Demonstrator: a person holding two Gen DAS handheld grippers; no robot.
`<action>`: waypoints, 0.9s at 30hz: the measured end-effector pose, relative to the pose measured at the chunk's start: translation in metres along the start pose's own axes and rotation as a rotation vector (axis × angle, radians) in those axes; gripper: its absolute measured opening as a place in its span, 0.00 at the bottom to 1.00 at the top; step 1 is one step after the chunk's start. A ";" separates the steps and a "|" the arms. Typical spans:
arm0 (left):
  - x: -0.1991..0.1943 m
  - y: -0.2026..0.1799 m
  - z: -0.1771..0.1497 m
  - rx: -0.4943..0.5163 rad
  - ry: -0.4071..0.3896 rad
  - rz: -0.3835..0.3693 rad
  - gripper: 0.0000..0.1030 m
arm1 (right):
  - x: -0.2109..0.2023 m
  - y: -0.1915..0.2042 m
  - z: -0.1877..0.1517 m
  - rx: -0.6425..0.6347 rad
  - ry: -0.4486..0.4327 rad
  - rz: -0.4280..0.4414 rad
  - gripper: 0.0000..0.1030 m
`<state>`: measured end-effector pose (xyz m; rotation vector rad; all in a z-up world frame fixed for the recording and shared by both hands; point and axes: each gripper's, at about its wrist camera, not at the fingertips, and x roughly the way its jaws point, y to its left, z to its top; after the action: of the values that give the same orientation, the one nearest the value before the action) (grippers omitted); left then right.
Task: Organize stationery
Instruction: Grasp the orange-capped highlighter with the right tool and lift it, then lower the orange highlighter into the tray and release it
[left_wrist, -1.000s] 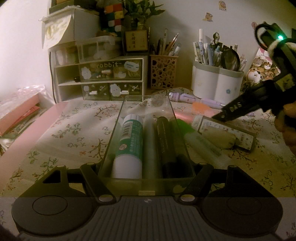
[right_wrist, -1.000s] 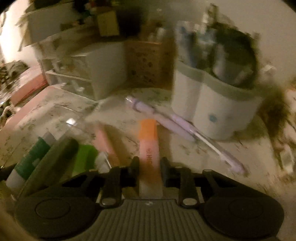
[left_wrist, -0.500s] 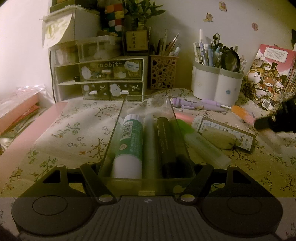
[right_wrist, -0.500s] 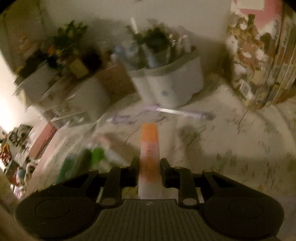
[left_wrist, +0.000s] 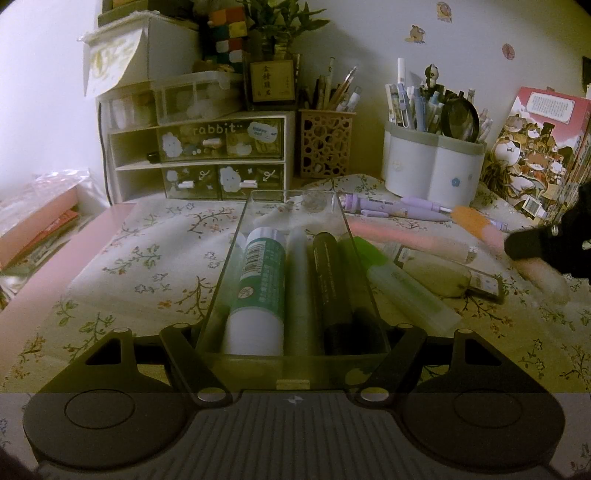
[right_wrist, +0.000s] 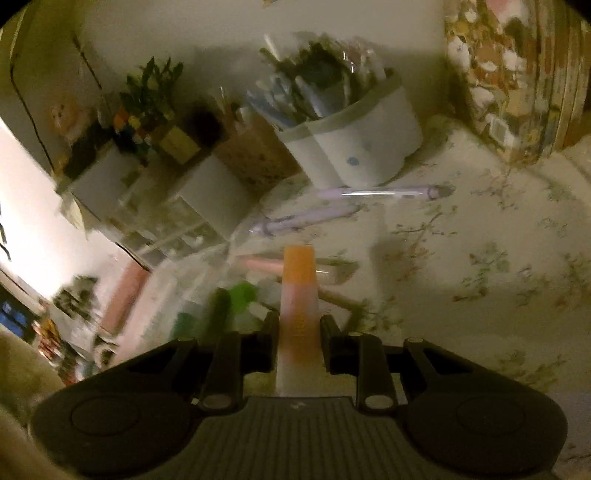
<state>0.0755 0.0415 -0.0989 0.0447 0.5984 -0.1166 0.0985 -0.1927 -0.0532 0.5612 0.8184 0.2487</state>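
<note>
Closest to me, my left tool (left_wrist: 291, 332) is clamped across the near end of the clear tray (left_wrist: 236, 236), one finger on each long wall, holding it steady on the floral-clothed desk (left_wrist: 147, 258). Inside lie a green-labelled glue stick (left_wrist: 258, 280), a pale tube and a black marker (left_wrist: 328, 280), all lengthwise, so the free lane looks narrow.

My right tool (right_wrist: 297, 328) is pinching an orange highlighter (right_wrist: 298, 295) by its lower barrel, cap end pointing away from me, raised off the desk. In the left view it shows as a blurred orange-pink streak at the right edge, well apart from the tray.

To do this step well, I judge I should turn the highlighter parallel to the items already loaded, bring it over the tray's right wall, and lower it into a gap before letting go; dropped crosswise, it would probably bridge the walls or ride on the marker.

In the path, just right of the tray, lie a green highlighter (left_wrist: 364, 254), a pink one (left_wrist: 406, 240) and a sleeved eraser (left_wrist: 443, 277); I'd carry above them. Farther back are two purple pens (left_wrist: 388, 208), then the white pen holder (left_wrist: 432, 173), a lattice pencil cup (left_wrist: 325, 144) and the small drawer unit (left_wrist: 207, 162) against the wall.
</note>
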 end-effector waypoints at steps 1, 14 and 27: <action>0.000 0.000 0.000 0.000 0.000 0.000 0.71 | 0.000 0.002 0.000 0.008 -0.003 0.010 0.25; 0.000 0.000 0.000 0.001 0.000 0.001 0.71 | 0.018 0.031 0.005 0.089 0.048 0.152 0.25; 0.001 -0.001 0.000 0.003 0.000 -0.002 0.71 | 0.032 0.055 0.003 0.091 0.094 0.195 0.25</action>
<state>0.0759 0.0409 -0.0993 0.0472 0.5985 -0.1194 0.1224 -0.1351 -0.0403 0.7201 0.8693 0.4209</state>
